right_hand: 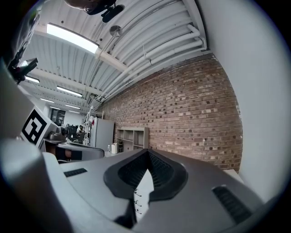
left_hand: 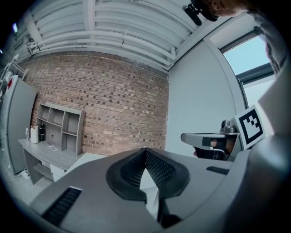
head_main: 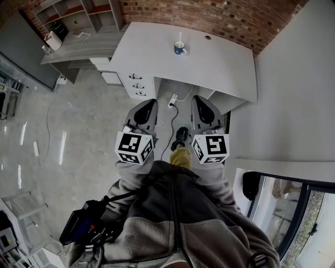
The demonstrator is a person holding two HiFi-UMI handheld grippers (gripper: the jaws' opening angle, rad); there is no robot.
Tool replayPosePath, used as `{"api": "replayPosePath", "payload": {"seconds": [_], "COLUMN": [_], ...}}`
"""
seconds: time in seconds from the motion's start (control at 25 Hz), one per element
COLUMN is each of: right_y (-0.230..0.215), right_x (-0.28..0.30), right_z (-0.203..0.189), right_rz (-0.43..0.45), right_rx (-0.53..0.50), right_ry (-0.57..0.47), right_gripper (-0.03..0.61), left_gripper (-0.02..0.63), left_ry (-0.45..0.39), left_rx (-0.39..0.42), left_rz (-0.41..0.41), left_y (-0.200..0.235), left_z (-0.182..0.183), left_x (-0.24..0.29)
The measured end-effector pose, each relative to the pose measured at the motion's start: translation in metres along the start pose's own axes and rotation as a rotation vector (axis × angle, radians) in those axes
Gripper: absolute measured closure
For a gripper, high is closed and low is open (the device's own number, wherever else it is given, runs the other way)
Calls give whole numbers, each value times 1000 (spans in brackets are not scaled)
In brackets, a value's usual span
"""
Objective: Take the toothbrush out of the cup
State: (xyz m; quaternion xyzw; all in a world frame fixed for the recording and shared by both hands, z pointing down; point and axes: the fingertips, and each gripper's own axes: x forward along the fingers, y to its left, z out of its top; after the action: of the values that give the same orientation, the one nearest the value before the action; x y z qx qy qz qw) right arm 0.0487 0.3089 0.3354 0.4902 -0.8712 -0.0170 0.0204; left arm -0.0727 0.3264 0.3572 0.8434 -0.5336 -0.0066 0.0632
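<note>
A blue cup [head_main: 179, 48] stands near the back of the white table [head_main: 220, 60], with a white toothbrush [head_main: 180, 38] upright in it. My left gripper [head_main: 151, 103] and right gripper [head_main: 198, 100] are held side by side close to the body, well short of the table and pointing towards it. Both are shut with nothing between the jaws. In the left gripper view the left gripper [left_hand: 145, 154] has its jaws meeting at the tip; the right gripper [right_hand: 148, 155] looks the same in its own view. Neither gripper view shows the cup.
A drawer unit [head_main: 137, 84] sits under the table's left end. A power strip [head_main: 172, 99] and its black cable lie on the floor ahead. A grey shelf unit [head_main: 78, 15] stands at the brick wall [head_main: 235, 18]. A window [head_main: 293, 220] is at the right.
</note>
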Motion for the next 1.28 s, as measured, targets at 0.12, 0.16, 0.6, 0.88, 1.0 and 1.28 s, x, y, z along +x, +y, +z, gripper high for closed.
{"api": "replayPosePath", "payload": {"seconds": [0.12,0.16,0.6,0.88,1.0,1.28], "right_y": [-9,-13,-83,-135,-155,-198], "right_x": [16,22,115,176,197,236], "right_z": [0,1,-3,9,9,-8], "right_rz": [6,6,38,69,85,121], "right_rx": [1,2,23,37,49,116], "right_ry": [-5,-8,-14,-21,-15,10], "right_gripper": [578,578,578,578,578,578], "left_gripper": [611,611,611,611,611,611], "left_ry": [0,0,-1,-1,4,36], "left_rx": [-1,-3,-3,12,18,33], "left_rz": [32,50,116,121,116,95], "left_y": [12,18,63,79,83,87], "left_z": [1,1,11,36,43,44], "left_x": [8,11,107,186,219,294]}}
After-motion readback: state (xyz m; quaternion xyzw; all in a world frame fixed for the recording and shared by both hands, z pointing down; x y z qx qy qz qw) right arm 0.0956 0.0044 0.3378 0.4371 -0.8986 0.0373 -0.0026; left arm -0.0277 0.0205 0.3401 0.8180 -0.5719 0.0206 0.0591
